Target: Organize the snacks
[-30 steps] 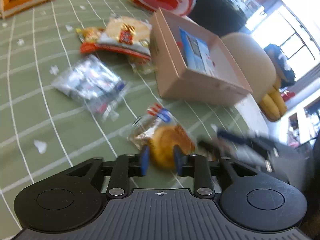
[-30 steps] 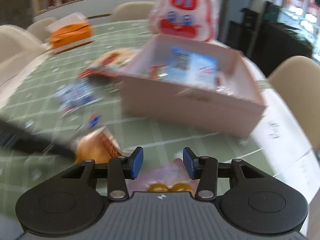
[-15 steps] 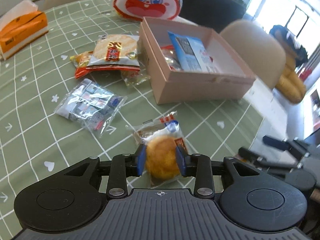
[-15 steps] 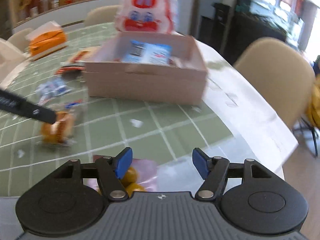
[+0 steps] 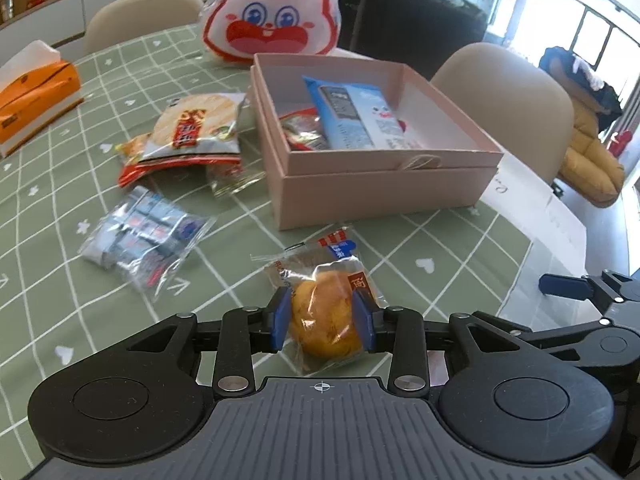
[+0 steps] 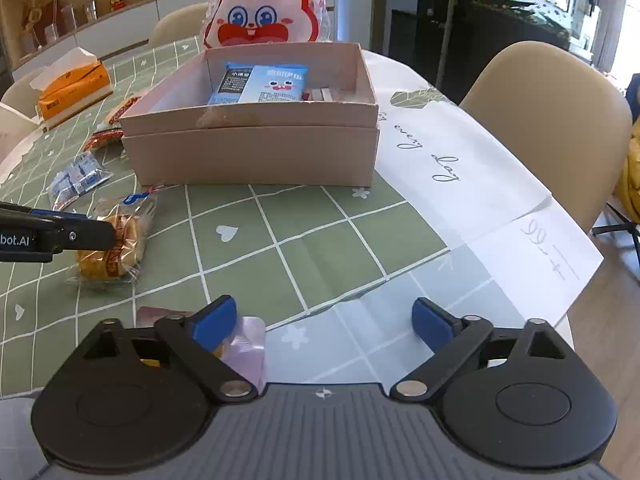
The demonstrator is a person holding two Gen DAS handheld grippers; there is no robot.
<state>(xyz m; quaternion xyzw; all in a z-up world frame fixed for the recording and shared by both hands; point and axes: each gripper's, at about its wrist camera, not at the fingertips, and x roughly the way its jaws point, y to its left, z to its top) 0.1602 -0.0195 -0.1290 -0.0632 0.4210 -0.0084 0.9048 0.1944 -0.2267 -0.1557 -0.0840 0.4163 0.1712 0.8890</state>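
Note:
A wrapped golden bun [image 5: 326, 304] lies on the green checked tablecloth, and my left gripper [image 5: 322, 316] has its blue pads against both its sides while its jaws ease open. From the right wrist the same bun [image 6: 112, 248] shows with the left gripper's fingertip [image 6: 80, 234] on it. The pink cardboard box [image 5: 380, 184] beyond it holds a blue packet [image 5: 352, 116] and a red one. My right gripper [image 6: 324, 320] is opening wide with nothing between its fingers. A pink packet [image 6: 248, 344] lies under its left finger near the table's front edge.
Left of the box lie a rice cracker pack [image 5: 192, 128] and a clear bag of small sweets [image 5: 144, 236]. An orange tissue box [image 5: 36, 96] and a rabbit-faced bag [image 5: 272, 12] stand further back. A white printed sheet [image 6: 460, 176] covers the table's right edge, beside a beige chair [image 6: 548, 112].
The right jaws have spread from nearly shut to wide, letting go of the pink packet. The left gripper has rolled level and slid sideways, still around the bun.

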